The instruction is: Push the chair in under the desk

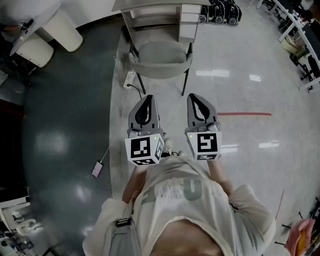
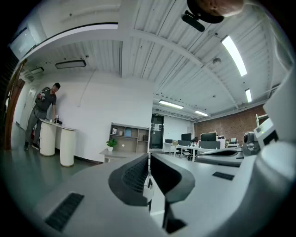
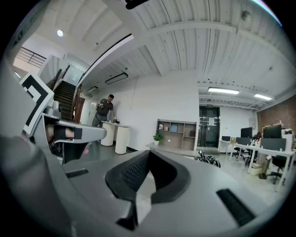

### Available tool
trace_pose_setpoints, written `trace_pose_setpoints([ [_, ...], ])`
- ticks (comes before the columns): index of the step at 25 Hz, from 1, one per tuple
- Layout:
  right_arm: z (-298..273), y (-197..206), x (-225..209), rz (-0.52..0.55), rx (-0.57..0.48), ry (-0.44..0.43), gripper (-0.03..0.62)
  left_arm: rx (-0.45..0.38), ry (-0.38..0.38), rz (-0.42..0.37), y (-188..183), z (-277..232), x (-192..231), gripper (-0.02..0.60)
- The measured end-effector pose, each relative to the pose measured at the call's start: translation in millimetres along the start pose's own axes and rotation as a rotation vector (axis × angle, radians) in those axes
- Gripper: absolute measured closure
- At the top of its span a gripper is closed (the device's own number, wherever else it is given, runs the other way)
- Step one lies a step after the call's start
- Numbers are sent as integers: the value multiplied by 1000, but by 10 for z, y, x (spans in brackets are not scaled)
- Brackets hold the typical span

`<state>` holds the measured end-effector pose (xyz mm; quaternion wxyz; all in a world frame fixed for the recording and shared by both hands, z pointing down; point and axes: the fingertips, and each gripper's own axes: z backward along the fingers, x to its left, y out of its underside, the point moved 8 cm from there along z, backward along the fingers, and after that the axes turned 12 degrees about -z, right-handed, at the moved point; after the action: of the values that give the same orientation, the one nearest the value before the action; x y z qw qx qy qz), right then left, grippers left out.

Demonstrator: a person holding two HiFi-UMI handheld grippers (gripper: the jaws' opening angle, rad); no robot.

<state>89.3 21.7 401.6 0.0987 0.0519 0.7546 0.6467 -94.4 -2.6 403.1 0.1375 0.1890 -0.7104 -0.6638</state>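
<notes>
My left tongs [image 1: 148, 98] and right tongs [image 1: 194, 97] are both closed on nothing, side by side. The chair [image 1: 161, 56] stands ahead, apart from them, back towards me, its seat at the near edge of the surface [image 1: 150, 6]. The wall shelf [image 2: 129, 137] holds small things (too small to name), with a plant [image 2: 111, 144] just left of it. Open floor [image 1: 240, 85] lies right of the chair, and a power strip [image 1: 129, 80] lies by its left legs.
</notes>
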Motion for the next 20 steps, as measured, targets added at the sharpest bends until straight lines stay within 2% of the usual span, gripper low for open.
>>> trace_pose_setpoints([
  [3, -20, -24, -2, -2, 6, -4, 577, 0, 0, 22, -25, -20, 7, 557],
  [14, 10, 28, -51, -2, 7, -10, 579, 11, -17, 1, 74, 16, 29, 557],
  [20, -380, 0, 40, -49, -1, -1, 578, -4, -35, 29, 125, -197, 508, 555],
])
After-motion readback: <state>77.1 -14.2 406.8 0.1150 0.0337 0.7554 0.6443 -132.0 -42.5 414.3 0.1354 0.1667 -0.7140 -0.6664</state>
